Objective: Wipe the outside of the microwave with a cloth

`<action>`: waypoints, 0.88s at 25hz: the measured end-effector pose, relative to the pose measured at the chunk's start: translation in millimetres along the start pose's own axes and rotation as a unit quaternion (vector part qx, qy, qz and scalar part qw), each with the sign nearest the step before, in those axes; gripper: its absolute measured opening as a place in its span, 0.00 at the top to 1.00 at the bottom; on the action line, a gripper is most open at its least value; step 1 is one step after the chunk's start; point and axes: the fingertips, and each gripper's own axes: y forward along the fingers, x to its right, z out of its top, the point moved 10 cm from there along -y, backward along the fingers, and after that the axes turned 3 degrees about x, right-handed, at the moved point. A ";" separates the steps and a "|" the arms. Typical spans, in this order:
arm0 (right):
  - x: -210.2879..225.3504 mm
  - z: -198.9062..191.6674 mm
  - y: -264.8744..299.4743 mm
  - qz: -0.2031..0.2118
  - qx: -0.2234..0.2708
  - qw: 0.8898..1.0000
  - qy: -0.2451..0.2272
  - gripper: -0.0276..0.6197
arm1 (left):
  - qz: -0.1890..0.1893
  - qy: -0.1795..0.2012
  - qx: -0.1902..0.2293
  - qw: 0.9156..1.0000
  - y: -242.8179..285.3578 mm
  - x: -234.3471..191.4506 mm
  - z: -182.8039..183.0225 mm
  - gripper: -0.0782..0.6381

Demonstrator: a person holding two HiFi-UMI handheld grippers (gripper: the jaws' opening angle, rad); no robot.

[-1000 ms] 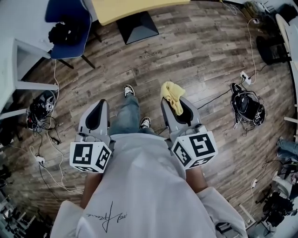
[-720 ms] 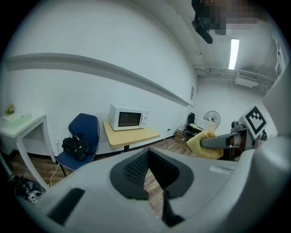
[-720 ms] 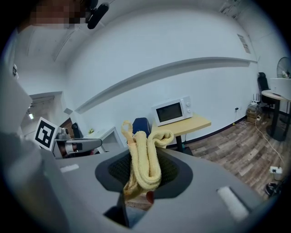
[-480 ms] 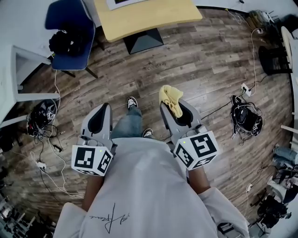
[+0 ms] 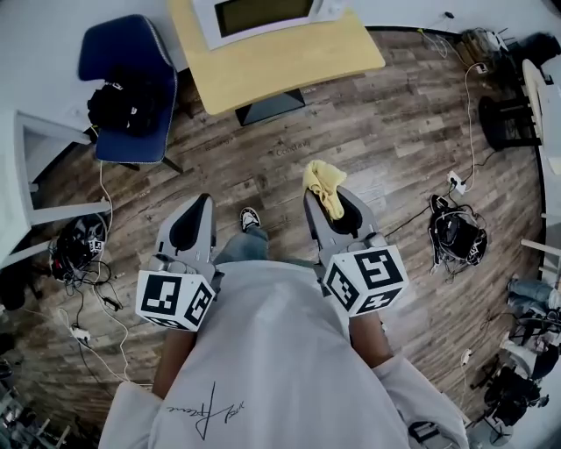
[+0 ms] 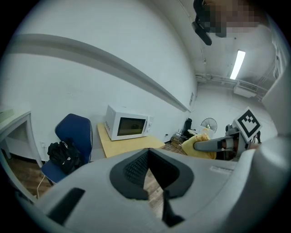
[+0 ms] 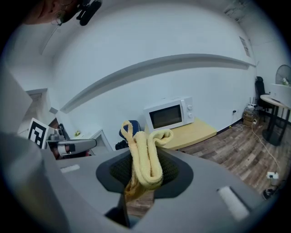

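Left gripper [image 5: 200, 206]: jaws together, nothing between them. Right gripper [image 5: 326, 200]: jaws clamped on the yellow cloth [image 5: 323, 180], which bunches up past the tips. Both are held in front of the person's body over the wood floor [image 5: 368, 131], well apart from the microwave [image 5: 263, 16]. The microwave stands on a desk [image 5: 289, 66] by the wall, door closed. Blue chair [image 5: 127, 70] beside the desk.

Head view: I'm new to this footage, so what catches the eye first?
The yellow cloth stands out, clamped in the right gripper above the wooden floor. Ahead, a white microwave sits on a yellow table, untouched. The left gripper is shut on nothing.
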 end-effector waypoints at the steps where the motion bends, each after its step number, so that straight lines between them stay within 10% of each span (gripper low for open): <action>1: -1.1 3.3 5.4 0.004 0.002 1.000 0.001 0.80 | -0.002 -0.004 0.003 1.000 3.1 -5.6 2.4 0.90; 11: -8.6 24.4 39.6 0.056 0.077 0.993 -0.068 0.78 | 0.006 0.032 0.040 0.999 20.8 -29.0 24.5 0.91; 22: 45.3 59.0 86.2 -0.008 0.083 0.996 -0.037 0.80 | 0.021 0.023 0.033 0.999 76.6 -37.8 42.6 0.91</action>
